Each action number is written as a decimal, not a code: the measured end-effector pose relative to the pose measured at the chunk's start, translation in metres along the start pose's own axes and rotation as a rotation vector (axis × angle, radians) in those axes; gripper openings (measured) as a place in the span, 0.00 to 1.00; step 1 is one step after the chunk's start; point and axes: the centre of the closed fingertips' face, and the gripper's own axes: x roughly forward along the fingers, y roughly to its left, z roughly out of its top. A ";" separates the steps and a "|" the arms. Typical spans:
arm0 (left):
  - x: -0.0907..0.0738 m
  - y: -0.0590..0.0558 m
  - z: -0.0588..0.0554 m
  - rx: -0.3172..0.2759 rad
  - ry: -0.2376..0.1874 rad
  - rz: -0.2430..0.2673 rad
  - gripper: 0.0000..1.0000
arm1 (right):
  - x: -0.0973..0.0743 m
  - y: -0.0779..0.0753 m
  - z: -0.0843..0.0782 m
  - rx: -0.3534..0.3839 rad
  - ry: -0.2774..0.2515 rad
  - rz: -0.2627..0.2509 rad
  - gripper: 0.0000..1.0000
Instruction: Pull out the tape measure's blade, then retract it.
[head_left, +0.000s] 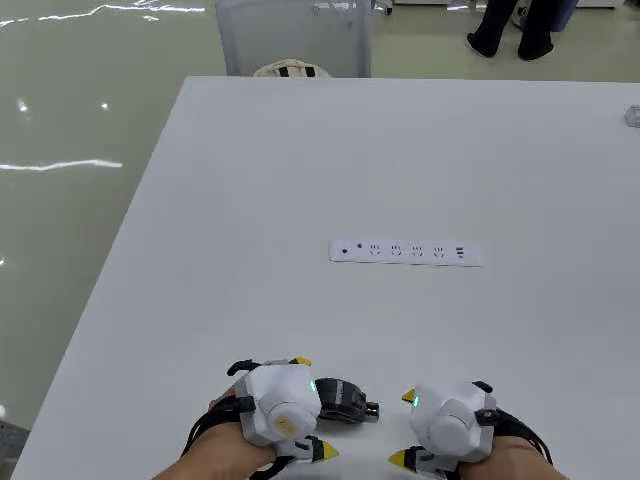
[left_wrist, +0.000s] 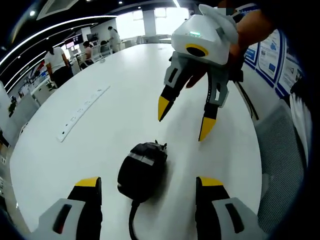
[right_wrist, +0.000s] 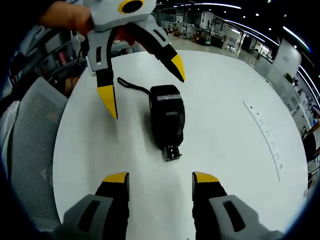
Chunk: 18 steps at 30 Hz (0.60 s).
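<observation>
- Tape measure (right_wrist: 167, 116): black, rounded case with a matte look. It lies flat on the smooth white table (head_left: 300, 180), between the 2 grippers near the table's near edge.
- Metal hook tip (right_wrist: 171, 152) sits at the case mouth, pointing toward the right gripper (right_wrist: 160, 177).
- Thin black wrist strap (right_wrist: 131, 85) trails from the opposite end, toward the left gripper (left_wrist: 149, 181).
- Left gripper: jaws spread wide, yellow wedge tips on either side of the case, not touching it.
- Right gripper: jaws apart, nothing held, tips short of the hook.
- Flat white power strip (head_left: 405, 252), 1 long rectangle, lies well beyond on the table.
</observation>
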 end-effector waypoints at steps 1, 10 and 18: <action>0.000 0.000 0.000 0.004 0.001 -0.001 0.73 | 0.000 0.000 0.000 -0.004 0.001 0.001 0.51; 0.017 -0.001 0.002 0.068 0.008 -0.070 0.71 | 0.015 -0.006 0.001 -0.047 0.017 0.034 0.47; 0.022 0.003 0.000 0.101 0.017 -0.091 0.69 | 0.023 -0.007 0.002 -0.079 0.023 0.052 0.45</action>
